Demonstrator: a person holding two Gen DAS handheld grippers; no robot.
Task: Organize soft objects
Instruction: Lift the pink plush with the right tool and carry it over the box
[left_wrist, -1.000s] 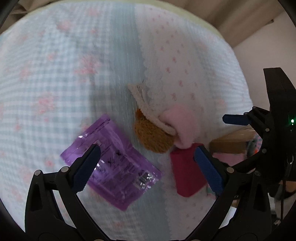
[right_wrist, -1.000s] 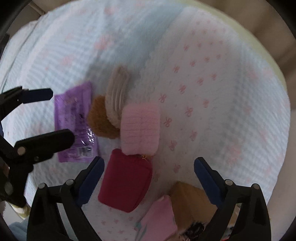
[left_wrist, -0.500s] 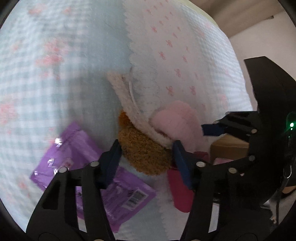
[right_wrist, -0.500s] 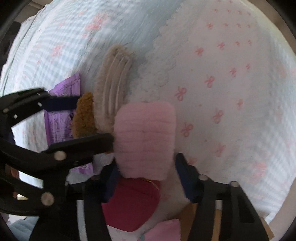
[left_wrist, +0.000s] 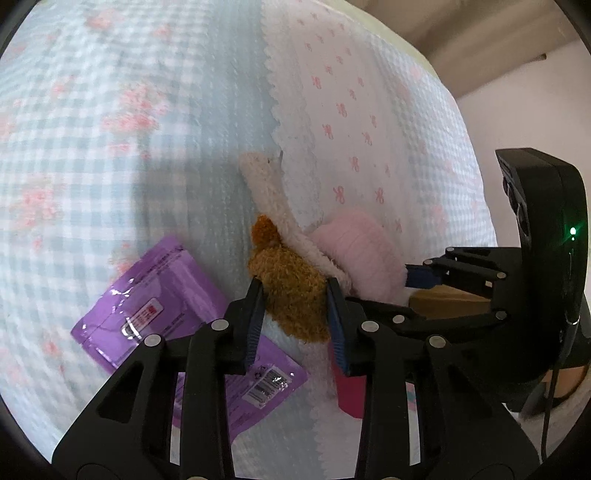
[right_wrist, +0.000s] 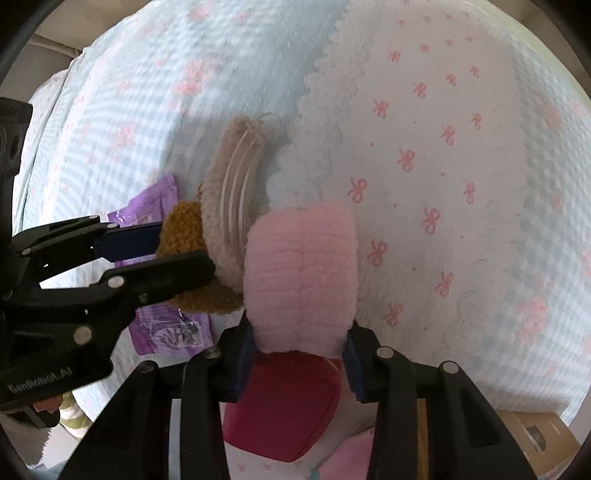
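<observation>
The left claw (left_wrist: 294, 314) pinches a shaggy brown plush (left_wrist: 291, 291); the right claw (right_wrist: 299, 354) pinches a fuzzy pink plush (right_wrist: 301, 273). Between them on the bed (right_wrist: 443, 129) lies a cream plush (right_wrist: 232, 206).

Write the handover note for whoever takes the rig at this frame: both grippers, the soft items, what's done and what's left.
Left gripper: shut on the brown plush piece.
Right gripper: shut on the pink plush piece.
Both pieces lie on the bedspread, flanking the cream fuzzy piece, which touches both.
Purple packet lies left of the brown piece; red pouch sits under the right gripper.
Done: both grasps made. Left: lift, sort; cream piece, pouch and packet untouched.
</observation>
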